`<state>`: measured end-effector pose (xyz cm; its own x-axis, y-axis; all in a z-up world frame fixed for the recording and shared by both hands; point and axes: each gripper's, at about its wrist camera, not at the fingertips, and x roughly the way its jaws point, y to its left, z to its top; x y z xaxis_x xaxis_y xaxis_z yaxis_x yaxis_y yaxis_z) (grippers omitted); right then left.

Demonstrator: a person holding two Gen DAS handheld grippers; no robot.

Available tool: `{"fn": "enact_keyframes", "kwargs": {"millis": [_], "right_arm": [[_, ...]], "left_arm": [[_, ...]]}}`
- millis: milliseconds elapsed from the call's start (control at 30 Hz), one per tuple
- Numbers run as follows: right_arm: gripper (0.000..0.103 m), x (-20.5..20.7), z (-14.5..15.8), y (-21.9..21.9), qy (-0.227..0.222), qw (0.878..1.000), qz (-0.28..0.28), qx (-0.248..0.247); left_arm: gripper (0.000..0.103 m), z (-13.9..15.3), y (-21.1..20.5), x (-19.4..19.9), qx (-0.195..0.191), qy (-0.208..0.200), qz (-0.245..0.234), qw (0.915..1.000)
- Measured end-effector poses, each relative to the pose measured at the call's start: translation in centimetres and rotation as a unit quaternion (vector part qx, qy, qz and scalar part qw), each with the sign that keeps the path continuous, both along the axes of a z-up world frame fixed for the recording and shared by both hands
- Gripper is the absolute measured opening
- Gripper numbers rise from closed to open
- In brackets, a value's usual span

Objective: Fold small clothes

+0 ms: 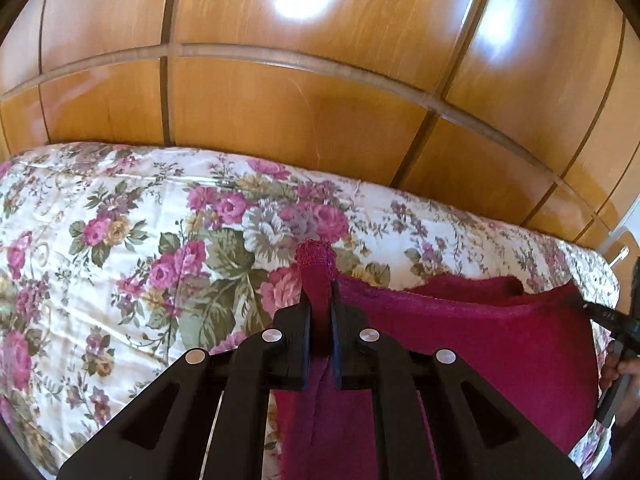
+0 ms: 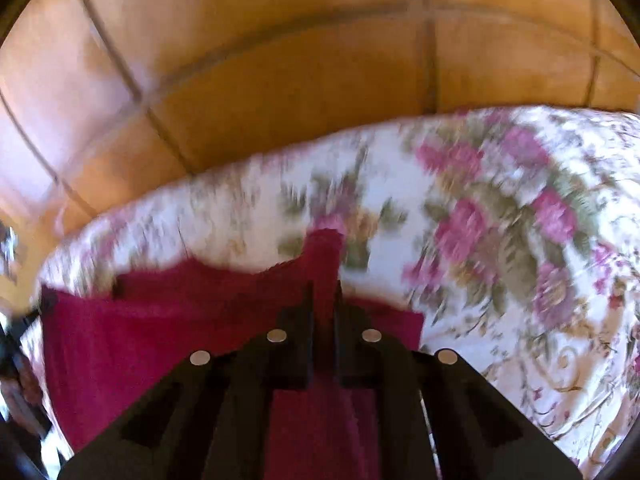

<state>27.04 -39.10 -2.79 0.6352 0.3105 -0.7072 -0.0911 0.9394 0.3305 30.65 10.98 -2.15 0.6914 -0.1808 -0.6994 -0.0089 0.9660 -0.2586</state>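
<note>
Left claw (image 1: 320, 304) closed, black fingers (image 1: 305, 320) pinching a bunched corner of the crimson garment (image 1: 460, 340), with a ribbed hem tip poking up just beyond the fingertips. Right claw (image 2: 323, 300) likewise clamped shut on the opposite corner of the same garment (image 2: 160, 332), a narrow tongue of cloth rising between and past its fingertips. Between the two claws, stretched as a sagging band: upper edge dipping in the middle, open fold showing along the top, lower cloth hanging down under each claw toward the near edge of view. In the left wrist view, right claw visible at the far right edge as a dark tip (image 1: 608, 314) on the cloth's corner, with part of a hand (image 1: 624, 372) beneath it. Knit, soft and slightly fuzzy in texture, deep magenta-red, seam line running down the strip below the left claw. Beneath and around the garment, bed quilt (image 1: 120, 240): cream ground, shiny and puckered with stitched quilting, printed with pink and purple roses and grey-green leaves; garment lying against or just above it, contact hard to tell. Right wrist view smeared with motion blur, quilt pattern (image 2: 500, 220) streaked. Beyond the bed's far edge, glossy honey-coloured wooden panels (image 1: 300, 100), divided by darker grooves and a paler rail, with bright window glare on the varnish.
</note>
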Motion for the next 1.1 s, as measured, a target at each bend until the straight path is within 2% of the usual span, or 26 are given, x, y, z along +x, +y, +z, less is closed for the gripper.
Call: {"fn": "enact_keyframes", "kwargs": {"millis": [100,167,233,300,333,367,400,500,567,667,800,867,933,967,1000,1100], "right_arm": [[0.006,0.7,-0.1,-0.2,-0.001,1.0,-0.024,-0.009],[0.008,1.9,-1.8,0.8,0.024,0.998,-0.028,-0.044],[0.016,2.7,-4.3,1.9,0.059,0.996,-0.02,-0.07],[0.027,2.1,-4.5,2.2,0.041,0.995,-0.027,-0.088],[0.046,1.9,-4.2,2.2,0.039,0.995,-0.029,-0.088],[0.064,1.6,-3.8,2.0,0.034,0.995,-0.029,-0.085],[0.065,1.2,-3.3,1.8,0.025,0.996,-0.028,-0.083],[0.065,-0.9,-1.0,1.6,-0.01,0.995,-0.03,-0.096],[0.074,-2.6,0.2,1.2,-0.029,0.997,-0.019,-0.074],[0.079,-6.5,1.6,1.8,-0.051,0.998,0.02,-0.036],[0.079,-11.7,0.8,2.6,-0.045,0.997,0.068,-0.019],[0.079,-13.6,-0.1,2.5,-0.038,0.997,0.069,-0.026],[0.079,-15.8,-0.8,1.1,-0.03,0.998,0.057,-0.027],[0.079,-16.5,-1.1,0.4,-0.026,0.998,0.05,-0.021],[0.079,-17.2,-1.4,-0.5,-0.021,0.999,0.043,-0.014],[0.078,-18.5,-2.6,-2.8,0.006,1.0,0.027,0.011]], "left_arm": [[0.007,-1.0,-0.1,1.3,0.008,0.013,0.021,0.9997],[0.007,-3.1,-0.9,2.7,0.031,0.051,0.03,0.9978],[0.011,-5.7,-1.3,3.8,0.051,0.096,0.039,0.9933],[0.012,-5.9,-1.1,3.5,0.047,0.088,0.044,0.994],[0.015,-5.3,-0.9,3.2,0.04,0.084,0.047,0.9946],[0.025,-4.8,-0.6,2.8,0.036,0.079,0.051,0.9949],[0.029,-4.2,-0.1,2.3,0.033,0.073,0.058,0.9951],[0.029,-2.1,1.5,-0.3,0.007,0.042,0.056,0.9975],[0.029,-1.6,2.4,-2.0,-0.013,0.036,0.044,0.9983],[0.029,-1.5,3.8,-6.6,-0.059,0.027,0.01,0.9978],[0.029,-2.3,3.7,-12.5,-0.085,0.026,-0.043,0.9951],[0.029,-3.3,4.0,-15.3,-0.099,0.035,-0.063,0.9925],[0.041,-4.4,3.8,-17.4,-0.112,0.046,-0.079,0.9896],[0.052,-4.8,3.8,-18.0,-0.117,0.043,-0.077,0.9892],[0.055,-5.2,3.7,-18.6,-0.125,0.039,-0.075,0.9886],[0.055,-6.4,2.8,-19.1,-0.147,0.045,-0.075,0.9852]]}}
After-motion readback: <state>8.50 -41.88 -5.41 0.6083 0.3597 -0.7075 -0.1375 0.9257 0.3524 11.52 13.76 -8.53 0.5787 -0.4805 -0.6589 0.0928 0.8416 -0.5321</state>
